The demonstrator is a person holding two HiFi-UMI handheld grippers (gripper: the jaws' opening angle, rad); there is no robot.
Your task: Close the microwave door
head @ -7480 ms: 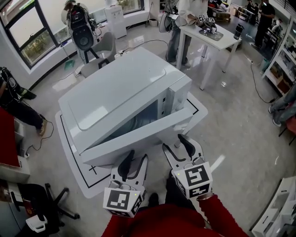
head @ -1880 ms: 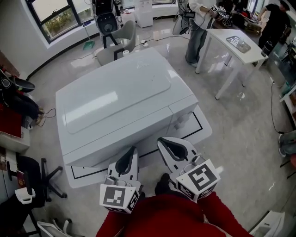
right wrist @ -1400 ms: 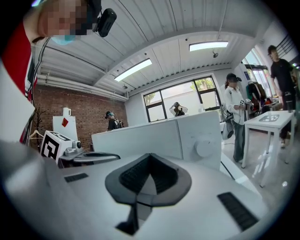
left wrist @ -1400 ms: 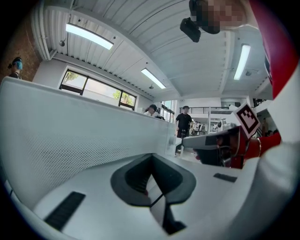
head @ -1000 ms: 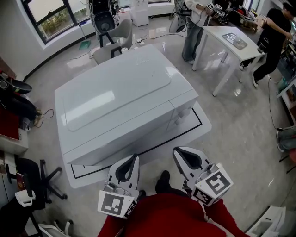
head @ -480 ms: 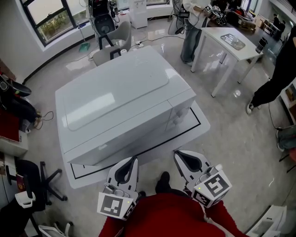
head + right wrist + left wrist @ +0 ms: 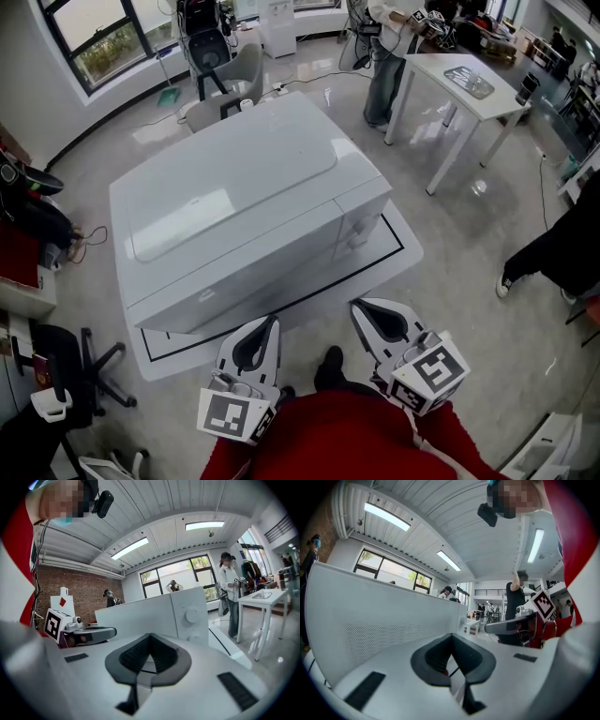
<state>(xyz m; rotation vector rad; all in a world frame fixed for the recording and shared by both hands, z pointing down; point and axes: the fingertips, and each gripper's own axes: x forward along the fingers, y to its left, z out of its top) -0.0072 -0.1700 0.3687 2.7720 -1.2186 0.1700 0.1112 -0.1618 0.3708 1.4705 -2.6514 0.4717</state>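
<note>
The big white microwave [image 7: 244, 206] stands on a white floor board [image 7: 398, 258] with a black outline. Its door [image 7: 234, 272] lies flush with the front, beside the control panel and its knob [image 7: 191, 616]. My left gripper [image 7: 271, 322] is shut and empty, a short way back from the door's lower edge. My right gripper [image 7: 360, 307] is also shut and empty, near the panel end and clear of the microwave. The left gripper view has the left gripper [image 7: 451, 637] beside the perforated door face [image 7: 370, 616]. In the right gripper view the right gripper [image 7: 149, 637] points at the panel.
A white table [image 7: 459, 80] stands at the back right with a person beside it. Another person's leg [image 7: 553, 253] is at the right edge. A grey chair [image 7: 230, 80] is behind the microwave and a black office chair [image 7: 84, 375] at the left.
The door hung ajar in the oldest frame and has been flush since two seconds ago. Both grippers then drew back from it and have held still lately. A person moved along the right side.
</note>
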